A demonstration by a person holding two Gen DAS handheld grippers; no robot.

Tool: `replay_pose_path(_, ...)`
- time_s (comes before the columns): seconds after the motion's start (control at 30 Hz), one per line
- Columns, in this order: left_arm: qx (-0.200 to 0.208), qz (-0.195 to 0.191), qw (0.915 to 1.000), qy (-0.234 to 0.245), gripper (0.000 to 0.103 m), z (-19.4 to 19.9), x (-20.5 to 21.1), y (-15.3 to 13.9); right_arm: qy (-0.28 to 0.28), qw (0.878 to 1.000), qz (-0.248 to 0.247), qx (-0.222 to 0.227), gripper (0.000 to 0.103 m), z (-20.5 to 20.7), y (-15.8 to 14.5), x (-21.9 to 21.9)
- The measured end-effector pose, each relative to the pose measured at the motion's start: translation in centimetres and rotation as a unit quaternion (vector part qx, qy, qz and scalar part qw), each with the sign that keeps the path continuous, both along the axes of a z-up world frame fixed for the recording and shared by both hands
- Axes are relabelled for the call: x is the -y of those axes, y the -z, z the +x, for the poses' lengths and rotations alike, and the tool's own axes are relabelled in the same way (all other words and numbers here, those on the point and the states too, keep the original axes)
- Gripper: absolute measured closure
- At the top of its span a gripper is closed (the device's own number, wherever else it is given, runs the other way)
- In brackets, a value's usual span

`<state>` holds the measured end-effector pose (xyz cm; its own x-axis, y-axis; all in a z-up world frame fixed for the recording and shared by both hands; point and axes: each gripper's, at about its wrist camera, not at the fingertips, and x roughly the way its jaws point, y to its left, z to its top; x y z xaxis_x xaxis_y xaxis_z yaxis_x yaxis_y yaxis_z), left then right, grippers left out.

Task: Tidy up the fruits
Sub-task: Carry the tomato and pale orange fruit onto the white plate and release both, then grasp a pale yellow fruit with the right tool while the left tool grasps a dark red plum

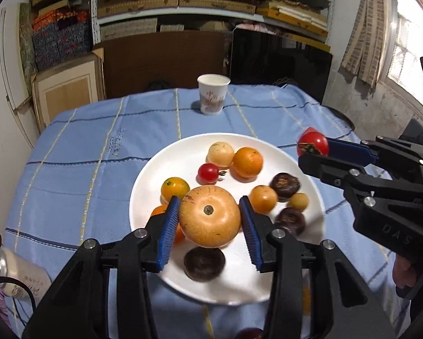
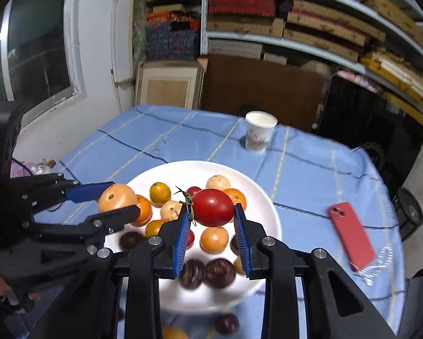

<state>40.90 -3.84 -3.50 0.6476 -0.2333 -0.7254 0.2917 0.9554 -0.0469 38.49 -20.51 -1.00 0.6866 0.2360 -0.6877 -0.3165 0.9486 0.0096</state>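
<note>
A white plate (image 1: 152, 186) on the blue cloth holds several fruits: oranges, a small tomato (image 1: 208, 173), dark round fruits, pale ones. My left gripper (image 1: 210, 214) is shut on a large tan pear-like fruit (image 1: 210, 216) and holds it above the plate's near side. My right gripper (image 2: 213, 212) is shut on a red tomato (image 2: 213, 207) above the plate (image 2: 256, 192). Each gripper shows in the other's view: the right one (image 1: 314, 148) at the plate's right edge, the left one (image 2: 112, 200) at the plate's left.
A paper cup (image 1: 213, 93) stands at the table's far side. A red phone (image 2: 351, 234) lies right of the plate. A dark fruit (image 2: 225, 323) and an orange one (image 2: 173, 333) lie on the cloth near the front edge. Shelves and boards stand behind the table.
</note>
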Motion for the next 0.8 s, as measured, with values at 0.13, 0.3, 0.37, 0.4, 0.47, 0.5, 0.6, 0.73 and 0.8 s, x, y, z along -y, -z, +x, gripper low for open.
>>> replay_pose_path(0.13,-0.005,0.003,0.9999,-0.010,0.039,1.5,-0.5,1.5,0.011,1.000,-0.008,0.000,0.060,1.3,1.5,-0.3)
replay_pose_path(0.3,0.043,0.001,0.9984,-0.036,0.017,-0.4,-1.7,-0.1,0.014,1.000,0.001,0.023,0.051,-0.5,0.8,0.5)
replay_pose_path(0.37,0.043,-0.013,0.9985,-0.030,0.016,-2.1,-2.3,-0.9,0.016,0.999,0.014,0.024,0.051,-1.9,0.0,1.2)
replay_pose_path(0.4,0.044,-0.012,0.9986,-0.027,0.015,-2.8,-2.5,-1.2,0.013,0.999,0.021,0.025,0.050,-3.1,-0.3,1.5)
replay_pose_path(0.47,0.047,-0.007,0.9988,-0.014,0.014,-5.2,-2.8,-1.5,0.009,1.000,0.018,0.023,0.047,-5.4,-0.4,1.8)
replay_pose_path(0.5,0.045,-0.002,0.9990,-0.004,0.013,-6.4,-2.9,-1.4,0.005,1.000,0.014,0.019,0.044,-7.1,-0.1,1.9)
replay_pose_path(0.6,0.043,0.029,0.9984,0.024,0.013,-10.3,-2.9,-0.4,0.004,1.000,-0.014,0.000,0.044,-11.4,2.1,1.5)
replay_pose_path(0.73,0.025,0.055,0.9970,0.048,0.013,-14.0,-2.8,1.7,0.015,0.999,-0.052,0.000,0.044,-14.8,5.3,0.3)
replay_pose_path(0.8,0.011,0.055,0.9973,0.047,0.013,-15.2,-3.0,2.8,0.020,0.999,-0.041,-0.016,0.044,-14.6,6.2,0.2)
